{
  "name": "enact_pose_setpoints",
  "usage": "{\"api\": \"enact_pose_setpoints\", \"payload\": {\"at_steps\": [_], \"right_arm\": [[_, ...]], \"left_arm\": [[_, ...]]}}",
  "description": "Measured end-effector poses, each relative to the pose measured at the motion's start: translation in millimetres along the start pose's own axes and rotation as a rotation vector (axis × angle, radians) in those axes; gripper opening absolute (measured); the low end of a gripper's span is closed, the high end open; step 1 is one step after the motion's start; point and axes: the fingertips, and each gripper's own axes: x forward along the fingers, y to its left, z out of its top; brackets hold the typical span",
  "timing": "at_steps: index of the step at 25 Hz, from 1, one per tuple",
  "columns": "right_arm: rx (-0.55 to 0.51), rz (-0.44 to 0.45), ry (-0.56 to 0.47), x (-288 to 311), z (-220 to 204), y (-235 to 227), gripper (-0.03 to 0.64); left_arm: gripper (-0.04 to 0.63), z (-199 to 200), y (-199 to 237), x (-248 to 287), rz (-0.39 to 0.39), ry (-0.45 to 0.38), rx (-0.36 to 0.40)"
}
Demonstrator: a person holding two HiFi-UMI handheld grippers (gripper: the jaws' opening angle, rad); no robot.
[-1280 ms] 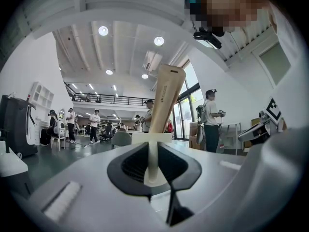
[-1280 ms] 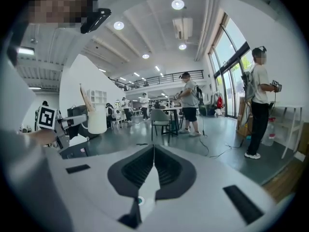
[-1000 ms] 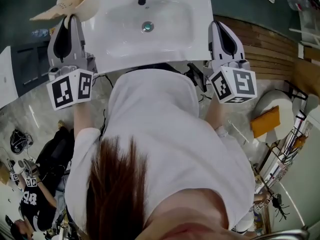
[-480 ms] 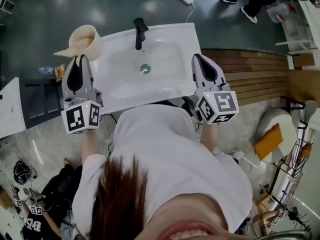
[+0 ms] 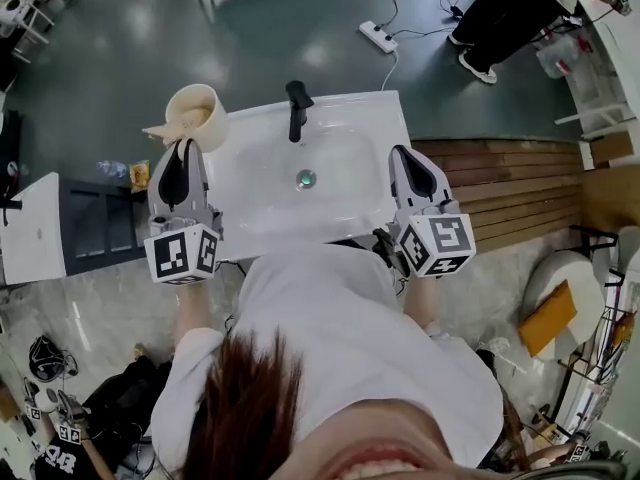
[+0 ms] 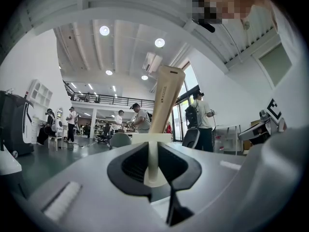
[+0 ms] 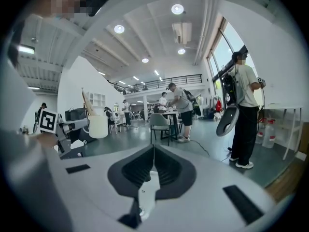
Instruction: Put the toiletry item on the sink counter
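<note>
Beige: one cup (image 5: pixel 197 116) with one tube (image 6: pixel 166 98), clamped by the left hand-held gripper (image 6: pixel 152 153); right hand-held gripper (image 7: pixel 152 166) clenched, empty.

Open lab hall, set up for trials.
Freestanding sink (image 5: pixel 345 193) on glossy floor (image 5: pixel 250 38); mezzanine rail (image 7: pixel 159 82), ceiling spots (image 7: pixel 177 8), people (image 7: pixel 179 105) at desks.

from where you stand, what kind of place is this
Probably a big open lab or workshop hall, not a bathroom: a freestanding sink on bare floor, a mezzanine balcony, people standing about.
</note>
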Motion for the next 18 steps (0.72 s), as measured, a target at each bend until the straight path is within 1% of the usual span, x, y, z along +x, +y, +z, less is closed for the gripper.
{"api": "enact_pose_setpoints", "payload": {"at_steps": [5,11,18], "right_arm": [[-0.001,0.002,-0.002,-2,0,3,0.011],[0.002,0.010,-0.012,1,3,6,0.011],[0.008,0.012,-0.010,1,1,4,0.011]], "left_arm": [[0.052,2,-3,6,-0.005,-0.008,-0.019],[0.052,13,-6,17,-0.010,-0.033,-0.013],[0.052,2,-4,19,-0.001,-0.005,-0.018]]}}
